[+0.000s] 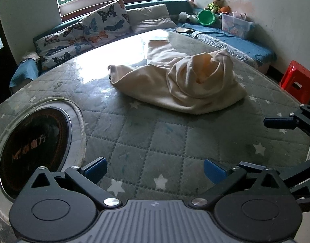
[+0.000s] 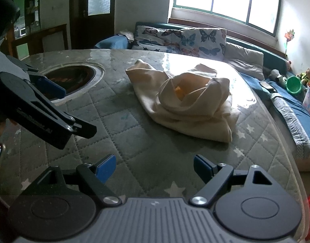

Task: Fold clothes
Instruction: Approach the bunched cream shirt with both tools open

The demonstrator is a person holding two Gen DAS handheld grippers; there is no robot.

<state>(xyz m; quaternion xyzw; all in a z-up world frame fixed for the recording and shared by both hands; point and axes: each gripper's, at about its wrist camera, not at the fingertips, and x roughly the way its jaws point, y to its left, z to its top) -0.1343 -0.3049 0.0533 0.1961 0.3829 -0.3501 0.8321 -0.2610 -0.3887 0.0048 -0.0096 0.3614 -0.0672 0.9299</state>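
Table (image 1: 134, 133), quilted cover: carries all. Garment (image 1: 175, 85), cream, crumpled in a heap mid-table toward the far edge; unfolded, all folding left. Left gripper (image 1: 155, 169) and right gripper (image 2: 155, 165): jaws wide, empty, near edge, well short of garment.

Little can be read here. The dark round cooktop (image 1: 33, 151) set into the table, just left of the left gripper's (image 1: 155, 171) near finger, carries an orange mark on its glass: it seems to begin with a slanted "M" followed by several characters too blurred to make out. In the right wrist view, the side of the left gripper's arm bears a line of pale small print, too fine to read.
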